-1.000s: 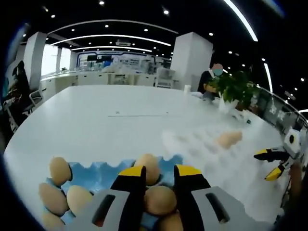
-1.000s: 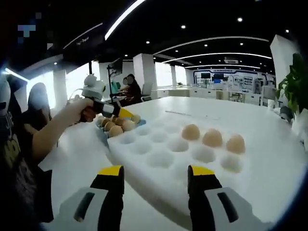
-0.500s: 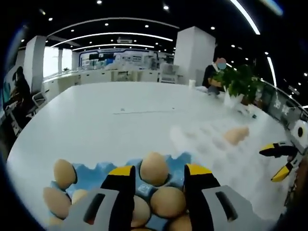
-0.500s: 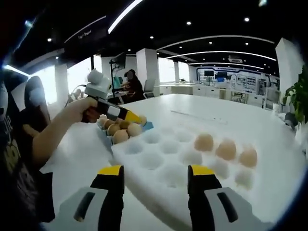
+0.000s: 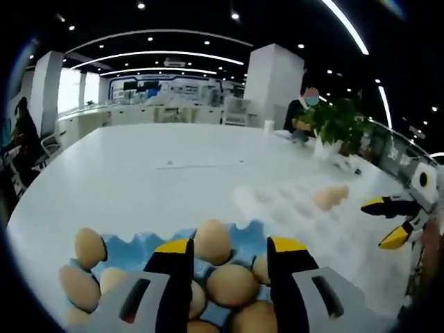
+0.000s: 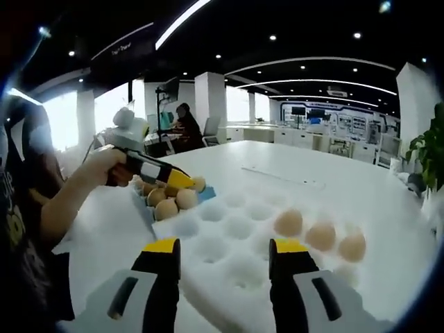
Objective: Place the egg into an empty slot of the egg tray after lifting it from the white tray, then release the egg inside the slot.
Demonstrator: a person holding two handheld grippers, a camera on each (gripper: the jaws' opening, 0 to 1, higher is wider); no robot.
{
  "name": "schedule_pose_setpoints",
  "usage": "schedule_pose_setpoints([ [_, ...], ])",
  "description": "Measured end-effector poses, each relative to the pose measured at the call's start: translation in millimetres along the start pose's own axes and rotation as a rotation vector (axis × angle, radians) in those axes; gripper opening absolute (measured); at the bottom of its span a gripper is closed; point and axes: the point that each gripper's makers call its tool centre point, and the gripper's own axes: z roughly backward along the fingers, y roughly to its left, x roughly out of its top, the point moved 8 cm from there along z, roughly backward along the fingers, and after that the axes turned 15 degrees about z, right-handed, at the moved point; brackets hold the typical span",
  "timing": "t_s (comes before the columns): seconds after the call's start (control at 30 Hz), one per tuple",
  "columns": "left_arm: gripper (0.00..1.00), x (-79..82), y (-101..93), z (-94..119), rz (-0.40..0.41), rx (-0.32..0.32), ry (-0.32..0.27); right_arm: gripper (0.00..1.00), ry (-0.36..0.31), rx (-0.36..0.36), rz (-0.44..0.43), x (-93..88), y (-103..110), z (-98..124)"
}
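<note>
The blue egg tray [image 5: 139, 244] lies at the bottom of the left gripper view with several brown eggs in it. My left gripper [image 5: 229, 244] hovers open just over them, one egg [image 5: 211, 241] showing between its tips and untouched. To the right lies the white foam tray [image 5: 291, 208] with an egg [image 5: 329, 198]. In the right gripper view the white tray [image 6: 229, 229] carries three eggs [image 6: 320, 236] on its right side. My right gripper [image 6: 224, 244] stands open over its near edge, empty. The left gripper [image 6: 184, 182] sits above the blue tray [image 6: 207, 194].
Both trays rest on a large white table [image 5: 173, 159]. A person's hand and arm [image 6: 83, 184] hold the left gripper. Potted plants [image 5: 340, 125] stand at the table's far right edge, with a seated person behind them.
The left gripper's jaws, close around an egg a second ago, have spread apart, leaving that egg in the blue tray. The right gripper stays open above the white tray.
</note>
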Motion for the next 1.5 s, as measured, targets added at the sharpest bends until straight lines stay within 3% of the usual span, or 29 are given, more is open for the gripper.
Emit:
schedule_pose_setpoints([
  [0.3,0.47,-11.6,-17.6,15,-0.061,-0.101,-0.042,0.51,0.004,-0.033,0.043,3.5,-20,-11],
  [0.47,0.48,-19.2,-18.6,25,-0.087,-0.096,-0.099,0.50,0.015,-0.041,0.073,3.7,-28,-19],
  [1.03,0.52,-35.2,-12.4,46,-0.097,-0.119,-0.125,0.48,0.075,0.002,0.190,0.7,-47,-37],
  [1.5,0.52,-36.5,-8.9,54,-0.053,-0.153,-0.173,0.43,0.127,0.048,0.243,-3.4,-68,-47],
])
